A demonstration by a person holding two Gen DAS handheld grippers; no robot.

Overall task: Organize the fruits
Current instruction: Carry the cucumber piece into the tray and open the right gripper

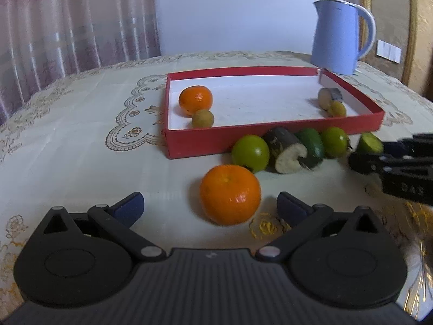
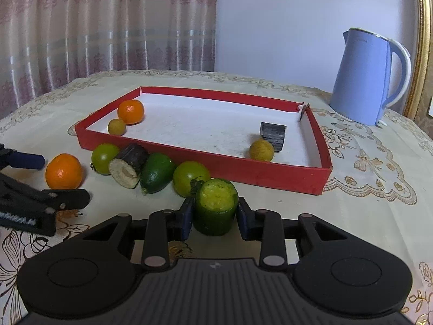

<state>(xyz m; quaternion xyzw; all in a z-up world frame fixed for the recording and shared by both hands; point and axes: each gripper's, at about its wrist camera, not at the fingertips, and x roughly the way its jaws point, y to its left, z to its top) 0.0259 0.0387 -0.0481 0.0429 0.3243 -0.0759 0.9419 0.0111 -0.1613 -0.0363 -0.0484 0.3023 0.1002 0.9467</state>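
Observation:
My left gripper [image 1: 210, 205] is open around an orange tangerine [image 1: 230, 193] on the tablecloth, fingers apart from it on both sides. My right gripper [image 2: 214, 216] is shut on a cut green fruit piece [image 2: 215, 205], also in the left wrist view [image 1: 370, 142]. A red tray [image 2: 270, 172] holds a tangerine [image 2: 131, 111], two small yellow-brown fruits [image 2: 116, 126] [image 2: 261, 150] and a dark sugarcane piece [image 2: 273, 135]. In front of the tray lie a green fruit [image 2: 104, 157], a sugarcane piece [image 2: 128, 165], a dark green fruit [image 2: 157, 172] and another green fruit [image 2: 190, 177].
A blue kettle [image 2: 365, 78] stands at the back right behind the tray. The table carries an embroidered cream cloth [image 2: 365, 203]. Curtains [image 2: 94, 27] hang behind the table on the left.

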